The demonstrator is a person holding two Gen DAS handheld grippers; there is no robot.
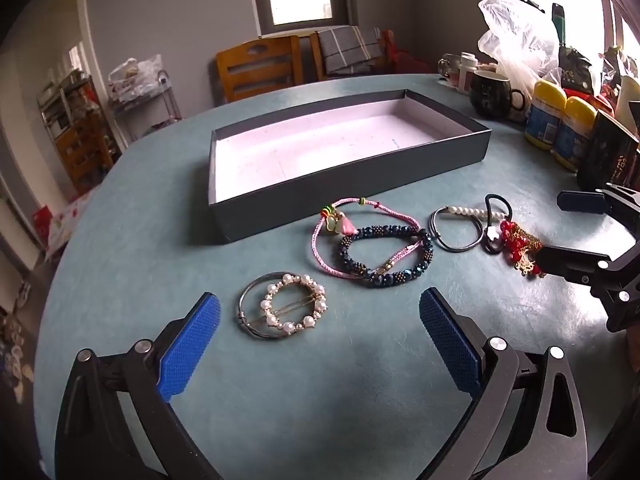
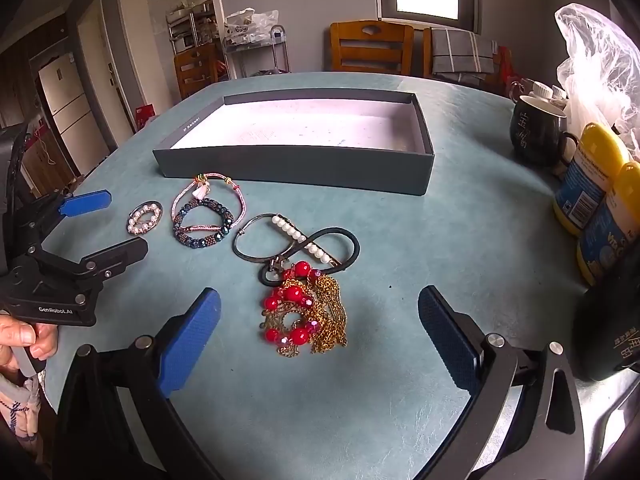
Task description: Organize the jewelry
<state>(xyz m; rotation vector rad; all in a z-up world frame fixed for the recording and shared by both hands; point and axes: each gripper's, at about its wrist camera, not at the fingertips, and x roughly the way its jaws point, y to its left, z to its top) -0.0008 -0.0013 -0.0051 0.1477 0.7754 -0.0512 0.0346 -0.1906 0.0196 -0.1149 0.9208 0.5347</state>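
Observation:
An open dark box (image 1: 348,184) (image 2: 296,168) with a pale floor stands empty on the teal table. In front of it lie a pearl ring clip (image 1: 308,280) (image 2: 144,216), a pink cord bracelet (image 1: 320,240) (image 2: 178,196), a dark blue bead bracelet (image 1: 424,260) (image 2: 188,208), a pearl bangle (image 1: 472,212) (image 2: 288,232), a black hair tie (image 1: 498,200) (image 2: 352,244) and a red-bead gold chain piece (image 1: 520,248) (image 2: 296,294). My left gripper (image 1: 320,308) (image 2: 126,222) hovers open near the pearl clip. My right gripper (image 2: 319,300) (image 1: 548,229) stands open over the chain piece, holding nothing.
A dark mug (image 2: 534,132), yellow-lidded bottles (image 2: 592,172), a plastic bag (image 2: 600,60) and a dark can (image 2: 612,320) crowd the table's right side. Wooden chairs (image 2: 372,48) stand behind the table. A hand (image 2: 24,336) holds the left gripper's handle.

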